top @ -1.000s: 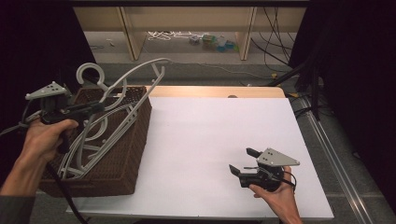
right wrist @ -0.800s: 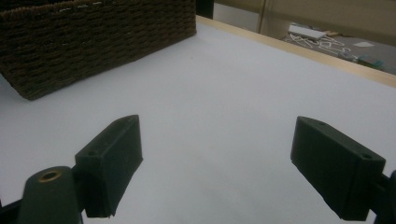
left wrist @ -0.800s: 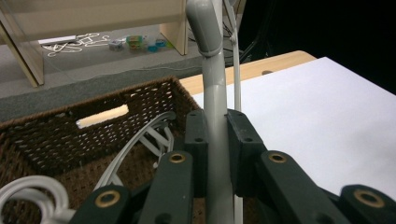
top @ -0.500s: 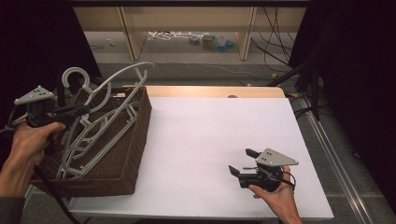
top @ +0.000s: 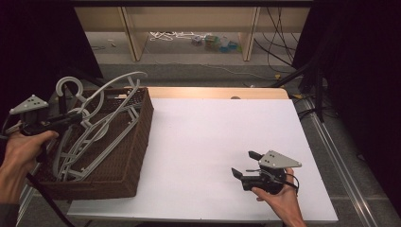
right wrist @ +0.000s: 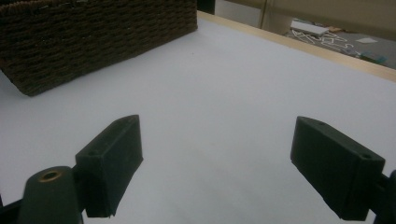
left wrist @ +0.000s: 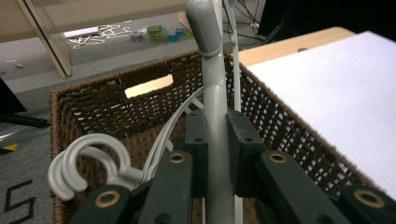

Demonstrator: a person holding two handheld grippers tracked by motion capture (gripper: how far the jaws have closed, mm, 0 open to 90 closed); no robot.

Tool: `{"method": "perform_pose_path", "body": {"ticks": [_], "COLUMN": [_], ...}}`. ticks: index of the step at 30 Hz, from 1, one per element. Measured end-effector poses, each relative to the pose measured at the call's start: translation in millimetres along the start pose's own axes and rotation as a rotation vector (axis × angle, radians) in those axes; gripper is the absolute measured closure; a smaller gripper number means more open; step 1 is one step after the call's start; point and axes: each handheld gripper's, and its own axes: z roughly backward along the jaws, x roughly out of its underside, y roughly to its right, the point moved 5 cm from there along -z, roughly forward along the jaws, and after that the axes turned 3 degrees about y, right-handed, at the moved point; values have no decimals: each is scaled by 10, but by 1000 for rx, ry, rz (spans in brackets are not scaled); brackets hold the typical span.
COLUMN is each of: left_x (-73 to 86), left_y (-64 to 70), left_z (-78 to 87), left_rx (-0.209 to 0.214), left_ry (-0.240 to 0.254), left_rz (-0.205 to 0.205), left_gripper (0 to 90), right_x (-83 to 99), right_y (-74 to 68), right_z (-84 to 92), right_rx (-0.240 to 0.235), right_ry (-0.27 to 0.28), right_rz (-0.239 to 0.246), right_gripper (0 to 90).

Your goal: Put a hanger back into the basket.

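Observation:
A brown wicker basket (top: 142, 137) stands on the left end of the white table and holds several grey plastic hangers (top: 101, 137). My left gripper (top: 78, 115) is over the basket's left side, shut on the neck of one grey hanger (left wrist: 215, 93) whose hook (top: 66, 85) rises above the rim. In the left gripper view the pads (left wrist: 243, 149) press on that neck from both sides, and other hanger hooks (left wrist: 88, 156) lie below inside the basket (left wrist: 275, 116). My right gripper (top: 242, 163) rests low on the table at the front right, open, with nothing between its jaws (right wrist: 215, 158).
The white tabletop (top: 222, 127) stretches between basket and right gripper, with a wooden strip (top: 213, 92) along its far edge. The basket's woven wall (right wrist: 93, 42) shows far off in the right gripper view. Beyond the table are shelf legs and cables on the floor.
My left hand has carried the held hanger leftward and a little down toward the basket. The right gripper has stayed put.

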Motion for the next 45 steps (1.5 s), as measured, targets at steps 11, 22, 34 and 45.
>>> {"method": "perform_pose_path", "body": {"ticks": [11,22,34,45], "left_x": [202,348,497,726], "left_y": [-76,-148,-114,-170], "left_z": [12,-21,-230,-320], "left_rx": [7,-26,4,14], "left_ry": [-34,-134,-208,-287], "left_rz": [-8,-17,-19,28], "left_gripper": [798,797,794,788], "right_x": [10,12,17,24], "right_y": [-3,-1,1,-7], "right_z": [-1,-21,-7,-18], "right_rx": [-2,-6,-6,-10], "right_ry": [-8,2,-15,-22], "right_rz": [-7,-3,-5,0], "right_gripper": [174,173,173,173]}}
